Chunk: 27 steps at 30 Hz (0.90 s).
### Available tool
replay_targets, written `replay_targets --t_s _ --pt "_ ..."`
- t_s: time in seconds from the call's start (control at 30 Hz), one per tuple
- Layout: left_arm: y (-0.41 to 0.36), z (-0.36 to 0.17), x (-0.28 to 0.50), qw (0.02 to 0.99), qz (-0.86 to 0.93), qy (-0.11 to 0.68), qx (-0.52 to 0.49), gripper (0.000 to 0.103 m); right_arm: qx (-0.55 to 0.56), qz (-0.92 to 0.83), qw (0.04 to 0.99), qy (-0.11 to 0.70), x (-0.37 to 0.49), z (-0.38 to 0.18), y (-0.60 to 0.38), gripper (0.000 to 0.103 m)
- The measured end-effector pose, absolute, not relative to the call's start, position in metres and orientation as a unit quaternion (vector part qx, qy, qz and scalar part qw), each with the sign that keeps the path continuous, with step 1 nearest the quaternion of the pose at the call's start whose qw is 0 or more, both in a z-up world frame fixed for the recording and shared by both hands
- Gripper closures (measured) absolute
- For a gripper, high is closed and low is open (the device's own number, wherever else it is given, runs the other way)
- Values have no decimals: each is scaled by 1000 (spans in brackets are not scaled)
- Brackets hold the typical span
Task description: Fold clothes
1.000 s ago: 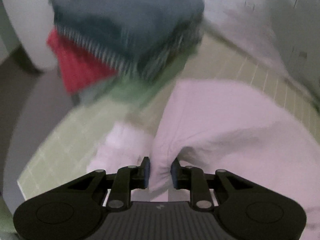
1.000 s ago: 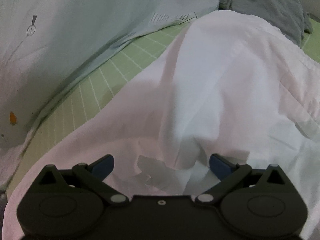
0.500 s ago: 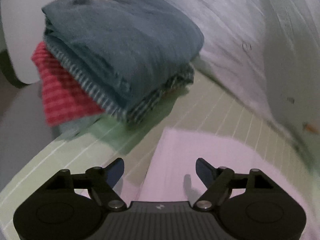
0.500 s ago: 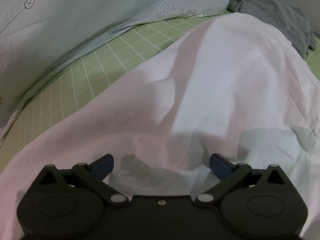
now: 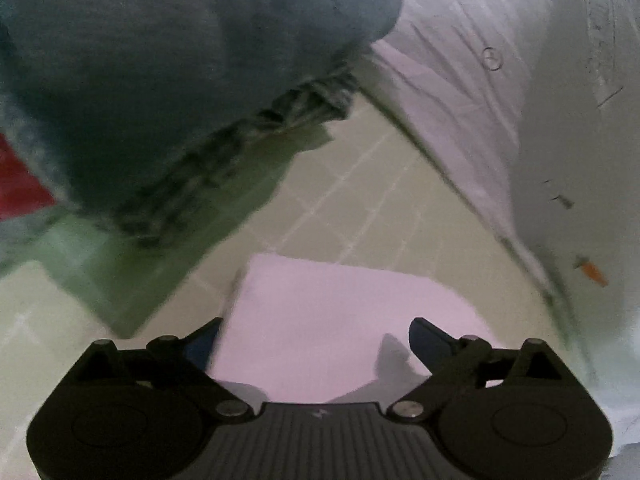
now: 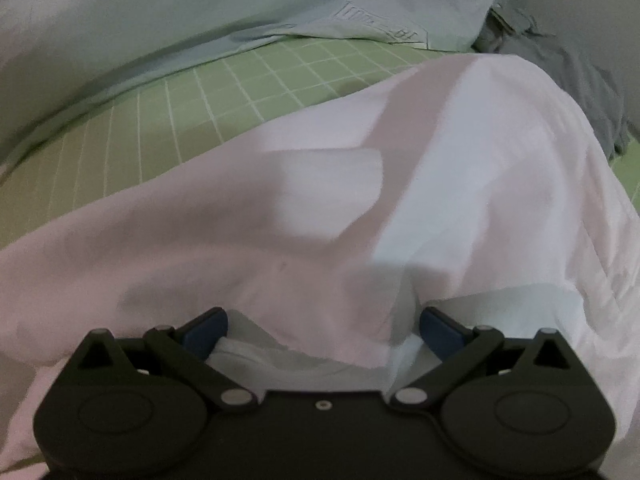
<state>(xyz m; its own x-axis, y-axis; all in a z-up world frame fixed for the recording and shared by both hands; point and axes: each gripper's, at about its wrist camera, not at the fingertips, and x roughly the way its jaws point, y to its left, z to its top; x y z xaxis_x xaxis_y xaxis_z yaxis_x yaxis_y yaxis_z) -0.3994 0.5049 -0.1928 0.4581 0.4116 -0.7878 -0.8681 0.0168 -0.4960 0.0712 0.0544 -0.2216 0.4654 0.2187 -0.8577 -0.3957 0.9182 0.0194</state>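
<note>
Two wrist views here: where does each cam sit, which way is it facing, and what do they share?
Left wrist: on the left gripper, angled down at the green grid sheet; folded stack ahead, white shirt between its opening jaws, unpinched.
Right wrist: on the right gripper, angled down over the white shirt; pale quilt and grey garment beyond. Jaws wide, shirt fabric bunched between them.
Shared: the shirt, the sheet, the quilt. Only gripper fingers show, no hand.

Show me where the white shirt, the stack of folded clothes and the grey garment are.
white shirt (image 6: 460, 184): right wrist view, on its flat front.
stack of folded clothes (image 5: 168, 64): left wrist view, on the dark blue top piece.
grey garment (image 6: 560, 68): right wrist view, on its crumpled middle.
</note>
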Motion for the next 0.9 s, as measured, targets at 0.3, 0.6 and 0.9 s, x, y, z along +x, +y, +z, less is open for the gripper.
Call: replay_targets --t_s 0.3,0.6,0.9 --pt "490 -115 -335 761 540 256 -254 87 -97 198 853 473 72 -223 51 0" --pt "496 -117 -293 700 616 337 -133 49 -97 206 858 461 69 -222 48 0" --pt "444 -131 -298 720 572 333 -209 6 -76 222 848 476 73 -216 43 0"
